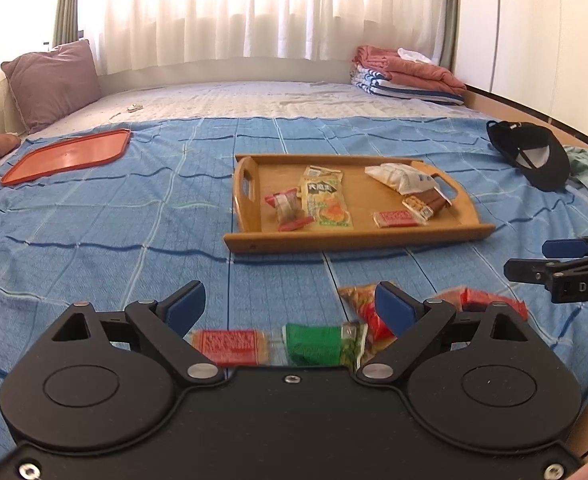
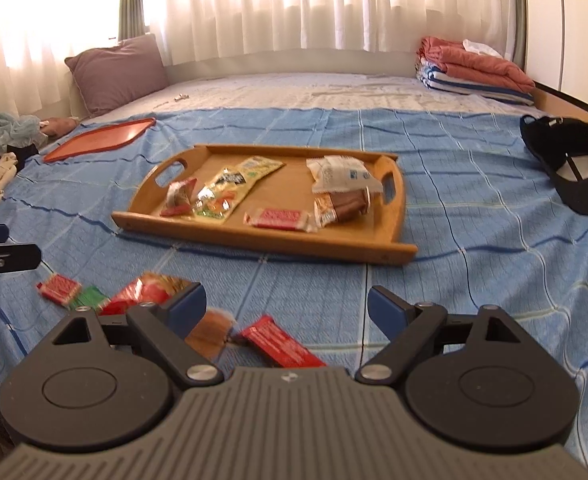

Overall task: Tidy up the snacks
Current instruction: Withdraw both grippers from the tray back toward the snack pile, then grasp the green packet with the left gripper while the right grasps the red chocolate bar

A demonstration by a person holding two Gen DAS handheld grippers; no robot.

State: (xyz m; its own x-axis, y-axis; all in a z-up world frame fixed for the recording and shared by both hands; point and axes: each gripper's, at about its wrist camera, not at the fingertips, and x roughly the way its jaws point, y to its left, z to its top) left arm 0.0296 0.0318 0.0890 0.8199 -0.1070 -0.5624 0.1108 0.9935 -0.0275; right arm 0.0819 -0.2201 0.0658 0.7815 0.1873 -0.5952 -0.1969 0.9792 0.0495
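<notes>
We see both tools empty and with the jaws standing wide apart: the left tool (image 1: 290,304) hangs low over the bed cover (image 1: 94,240), and the right tool (image 2: 286,308) does the same a little to the side. Neither has hold of anything.

The wooden tray (image 1: 333,240) lies at about 12 o'clock from both tools, well apart from them, and it already carries several snacks – a yellow-green sachet (image 1: 325,200), a small red wrapper (image 1: 288,210), a white bag (image 1: 399,178) and a flat red bar (image 1: 395,218). The loose snacks are still on the bed, near the tools. In the left view a green packet (image 1: 317,344) lies just under the tool at 6 o'clock, with a red-label biscuit pack (image 1: 230,346) just beside it at 7 o'clock and an orange-red bag (image 1: 363,308) at 4 o'clock, partly behind the right finger. In the right view a dark red bar (image 2: 280,346) lies at 6 o'clock, next to a brown packet (image 2: 210,330) at 8 o'clock.

What could go wrong, in our judgement: the packets lie close together, some touching, so one closing may catch two at once or push a neighbour away. They are thin and flat on a soft cover – the fingers may pinch the cloth with the wrapper, or slide off the glossy foil. The two tools work near each other, so they may also collide over the same pile
</notes>
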